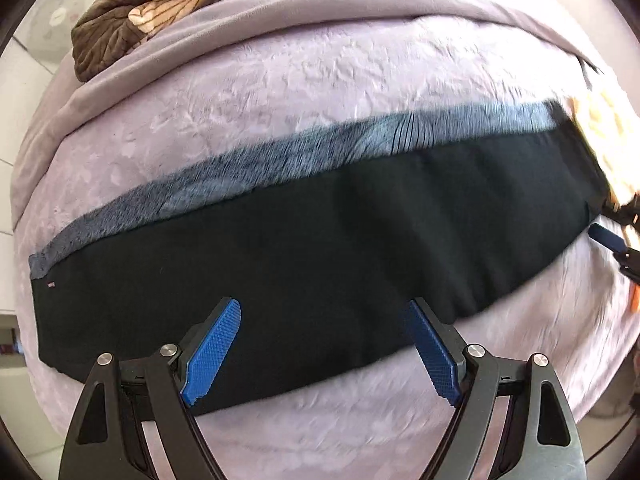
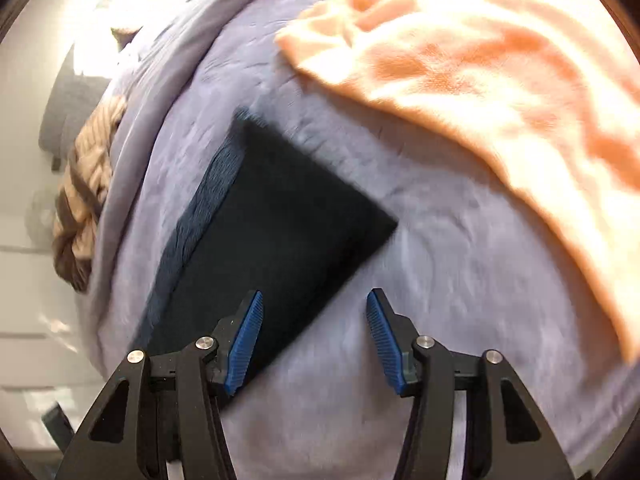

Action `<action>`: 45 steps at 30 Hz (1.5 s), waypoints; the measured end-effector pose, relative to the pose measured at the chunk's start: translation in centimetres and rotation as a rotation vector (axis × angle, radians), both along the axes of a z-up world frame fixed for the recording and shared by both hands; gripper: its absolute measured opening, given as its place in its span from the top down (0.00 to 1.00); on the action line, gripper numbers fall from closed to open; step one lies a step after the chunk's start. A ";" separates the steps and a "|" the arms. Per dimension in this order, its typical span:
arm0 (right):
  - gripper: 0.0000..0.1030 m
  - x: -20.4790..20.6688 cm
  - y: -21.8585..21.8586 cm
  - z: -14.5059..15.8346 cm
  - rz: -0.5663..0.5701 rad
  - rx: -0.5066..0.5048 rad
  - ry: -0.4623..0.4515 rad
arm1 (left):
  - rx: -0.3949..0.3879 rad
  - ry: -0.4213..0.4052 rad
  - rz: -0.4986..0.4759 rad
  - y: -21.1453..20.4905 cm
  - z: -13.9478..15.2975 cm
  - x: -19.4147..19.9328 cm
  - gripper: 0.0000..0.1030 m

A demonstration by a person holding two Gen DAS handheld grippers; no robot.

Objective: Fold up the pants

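Bed (image 1: 320,80): covered w/ lilac plush blanket, fills most of both views; a smoother lilac fold runs along upper edge of left wrist view.

Pants (image 1: 320,232): dark, laid flat on blanket as a long band, running lower left to upper right across centre of left wrist view. Grey fuzzy lining strip shows along its upper edge. In right wrist view one squared end of the pants (image 2: 280,220) sits centre frame, lining along its left edge.

Peach fabric (image 2: 500,92): crumpled, upper right of right wrist view, on blanket, apart from pants.

Brown/cream striped cloth (image 1: 160,4): bunched, upper left of left wrist view, at far bed edge.

Left hand-held gripper (image 1: 324,348): bottom centre, blue pads spread wide, nothing between them, above pants' lower edge; contact cannot be told.

Right hand-held gripper (image 2: 314,344): bottom centre of own view, pads apart, nothing pinched; left pad over pants' corner, right pad over blanket. Frame motion-blurred. Seen also at right edge of left wrist view, by pants' end.
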State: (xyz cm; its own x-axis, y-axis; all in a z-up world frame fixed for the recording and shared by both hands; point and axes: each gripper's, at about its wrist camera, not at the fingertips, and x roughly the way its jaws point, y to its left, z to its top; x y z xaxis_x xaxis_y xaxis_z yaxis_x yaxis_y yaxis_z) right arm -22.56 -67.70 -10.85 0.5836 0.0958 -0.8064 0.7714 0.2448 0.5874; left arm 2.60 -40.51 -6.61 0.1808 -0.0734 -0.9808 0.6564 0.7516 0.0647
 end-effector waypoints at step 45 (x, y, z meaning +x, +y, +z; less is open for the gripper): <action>0.39 -0.7 3.3 -0.3 0.205 0.053 -0.049 | 0.068 0.045 0.125 -1.7 -6.2 1.7 0.01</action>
State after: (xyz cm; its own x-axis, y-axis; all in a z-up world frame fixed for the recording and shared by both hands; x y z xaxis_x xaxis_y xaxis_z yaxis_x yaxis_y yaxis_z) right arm -23.26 -64.40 -11.19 0.5856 0.2583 -0.7683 0.6789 0.3615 0.6390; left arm 4.34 -42.26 -12.78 0.1404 0.0139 -0.9900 0.5610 0.8228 0.0911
